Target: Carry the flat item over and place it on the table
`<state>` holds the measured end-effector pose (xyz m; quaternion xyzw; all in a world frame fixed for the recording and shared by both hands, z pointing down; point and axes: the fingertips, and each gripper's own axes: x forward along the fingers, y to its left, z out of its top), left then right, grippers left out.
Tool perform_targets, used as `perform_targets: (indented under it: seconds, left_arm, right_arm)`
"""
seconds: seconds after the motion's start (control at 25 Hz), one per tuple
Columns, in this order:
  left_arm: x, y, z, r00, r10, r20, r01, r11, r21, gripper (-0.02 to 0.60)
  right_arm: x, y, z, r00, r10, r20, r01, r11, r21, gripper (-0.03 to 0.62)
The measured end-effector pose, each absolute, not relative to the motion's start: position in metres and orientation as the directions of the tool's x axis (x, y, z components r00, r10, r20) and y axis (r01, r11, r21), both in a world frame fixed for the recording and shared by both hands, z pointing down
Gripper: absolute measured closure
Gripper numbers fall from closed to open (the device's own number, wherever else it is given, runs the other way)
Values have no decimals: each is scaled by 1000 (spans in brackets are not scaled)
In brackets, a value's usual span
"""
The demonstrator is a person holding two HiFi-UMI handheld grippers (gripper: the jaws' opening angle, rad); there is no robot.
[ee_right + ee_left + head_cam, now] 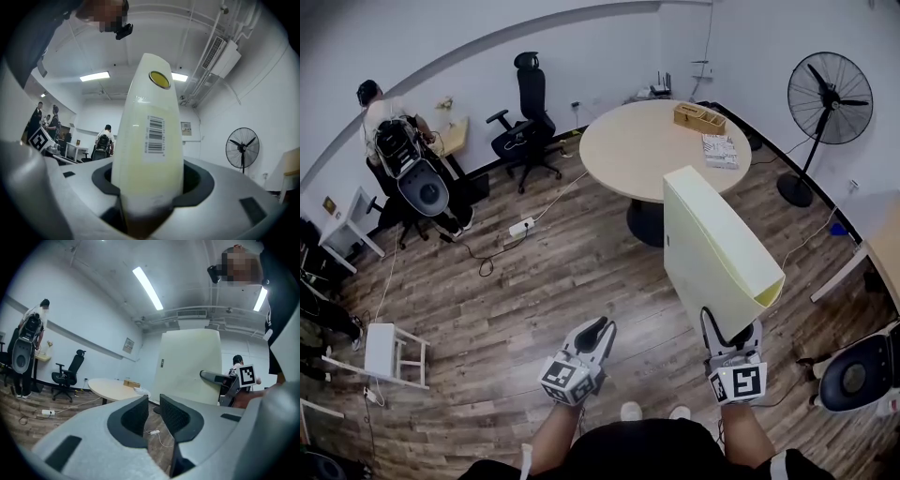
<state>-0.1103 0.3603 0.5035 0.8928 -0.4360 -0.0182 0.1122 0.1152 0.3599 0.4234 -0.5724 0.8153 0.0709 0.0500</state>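
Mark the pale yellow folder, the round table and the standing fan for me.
Pale yellow folder (712,246): head view, on its broad face.
Round table (642,150): head view, bare top.
Standing fan (830,97): head view, centre of its cage.

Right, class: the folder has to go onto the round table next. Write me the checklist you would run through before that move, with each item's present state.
1. Grip: right claw is shut on the pale yellow folder: ok.
2. Hold security: the folder is gripped at one end only and leans away from the person: cannot tell.
3. Left claw is empty, jaws slightly apart, free to steady the folder: ok.
4. Landing space: the round table has bare top on its near side; the wooden box and booklet sit at its far right: ok.
5. Floor: the power strip and its cable lie left of the straight route: ok, but watch them.
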Motion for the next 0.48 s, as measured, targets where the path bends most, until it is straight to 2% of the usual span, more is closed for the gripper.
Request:
perform_targets:
  seconds: [0.24,0.48]
  left_arm:
    - [-135,350,497,624,-780,58,-779,-614,123,514]
    - [-144,330,502,620,-781,72,-783,-610,118,518]
  right_arm:
    - [99,352,429,-290,-942,-168,-957,283,66,327]
    - [96,335,431,-270,-949,-163,-963,263,61,327]
